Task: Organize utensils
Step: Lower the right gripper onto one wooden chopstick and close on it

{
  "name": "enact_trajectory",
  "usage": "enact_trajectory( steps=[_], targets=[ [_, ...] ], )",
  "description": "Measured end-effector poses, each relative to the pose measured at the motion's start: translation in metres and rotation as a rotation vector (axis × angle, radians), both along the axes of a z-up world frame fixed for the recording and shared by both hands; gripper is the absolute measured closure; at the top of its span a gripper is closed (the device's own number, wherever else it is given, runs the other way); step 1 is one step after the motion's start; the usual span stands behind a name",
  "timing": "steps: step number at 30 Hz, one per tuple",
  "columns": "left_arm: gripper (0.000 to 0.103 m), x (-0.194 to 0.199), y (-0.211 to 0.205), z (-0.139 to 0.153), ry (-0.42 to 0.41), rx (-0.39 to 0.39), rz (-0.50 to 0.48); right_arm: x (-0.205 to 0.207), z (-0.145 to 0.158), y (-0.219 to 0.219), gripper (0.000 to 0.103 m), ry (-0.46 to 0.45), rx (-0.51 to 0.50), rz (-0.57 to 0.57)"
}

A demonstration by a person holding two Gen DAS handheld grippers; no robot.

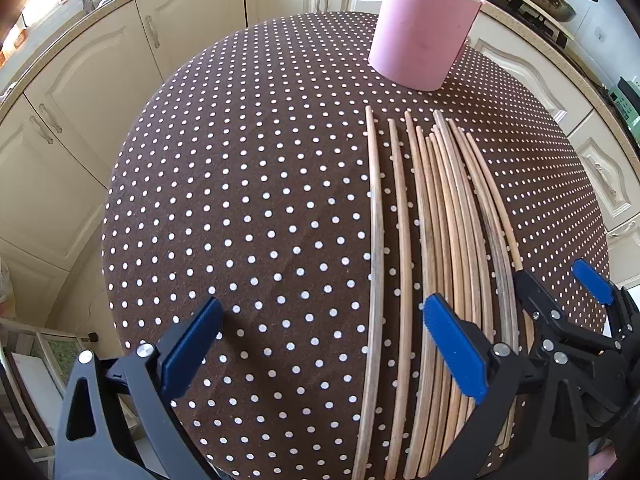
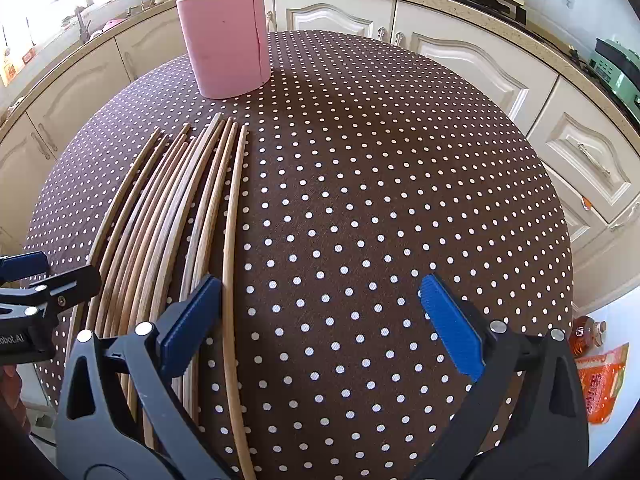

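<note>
**Both grippers poised low over the chopsticks**

Your left gripper point(image 1: 322, 344) and right gripper point(image 2: 320, 320) hover side by side, jaws wide apart, empty. The wooden chopsticks point(image 1: 440, 240) lie between them on the dotted tablecloth point(image 2: 380, 160). Beyond stands the pink holder point(image 2: 224, 40).

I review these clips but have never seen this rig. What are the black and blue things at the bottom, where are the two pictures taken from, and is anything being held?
They are hand-held claws, one per hand, each with a fisheye camera looking along its blue fingers. One picture is from the left claw, the other from the right claw. Both are open and hold nothing. On the dotted tablecloth lie wooden chopsticks side by side, with a pink cup standing beyond them. The right claw also shows at the left view's right edge.
</note>
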State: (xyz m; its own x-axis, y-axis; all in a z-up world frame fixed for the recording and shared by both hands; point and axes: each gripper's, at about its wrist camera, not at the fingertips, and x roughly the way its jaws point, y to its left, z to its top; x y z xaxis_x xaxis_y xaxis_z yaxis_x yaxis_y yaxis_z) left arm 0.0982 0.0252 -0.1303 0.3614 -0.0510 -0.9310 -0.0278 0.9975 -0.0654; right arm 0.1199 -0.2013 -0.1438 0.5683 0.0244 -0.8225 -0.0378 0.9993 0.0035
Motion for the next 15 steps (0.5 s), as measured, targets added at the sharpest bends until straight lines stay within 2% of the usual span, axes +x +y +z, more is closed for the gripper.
enact_trajectory(
  steps=[5,8,11,13,15],
  targets=[
    [0.004,0.017,-0.007,-0.006,0.008,0.026,0.004,0.004,0.004,0.004,0.007,-0.008,-0.027,0.019],
    [0.004,0.017,-0.009,-0.008,0.009,0.037,0.009,0.009,0.004,0.006,0.015,-0.008,-0.009,0.029],
    [0.004,0.021,-0.009,-0.009,0.010,0.040,0.011,0.011,0.008,0.012,0.035,-0.023,-0.004,0.053],
    [0.004,0.022,-0.009,-0.009,0.010,0.041,0.010,0.010,0.010,0.018,0.063,-0.034,-0.004,0.078],
    [0.004,0.025,-0.009,-0.009,0.010,0.046,0.009,0.010,0.010,0.025,0.072,-0.051,-0.024,0.104]
  ],
)
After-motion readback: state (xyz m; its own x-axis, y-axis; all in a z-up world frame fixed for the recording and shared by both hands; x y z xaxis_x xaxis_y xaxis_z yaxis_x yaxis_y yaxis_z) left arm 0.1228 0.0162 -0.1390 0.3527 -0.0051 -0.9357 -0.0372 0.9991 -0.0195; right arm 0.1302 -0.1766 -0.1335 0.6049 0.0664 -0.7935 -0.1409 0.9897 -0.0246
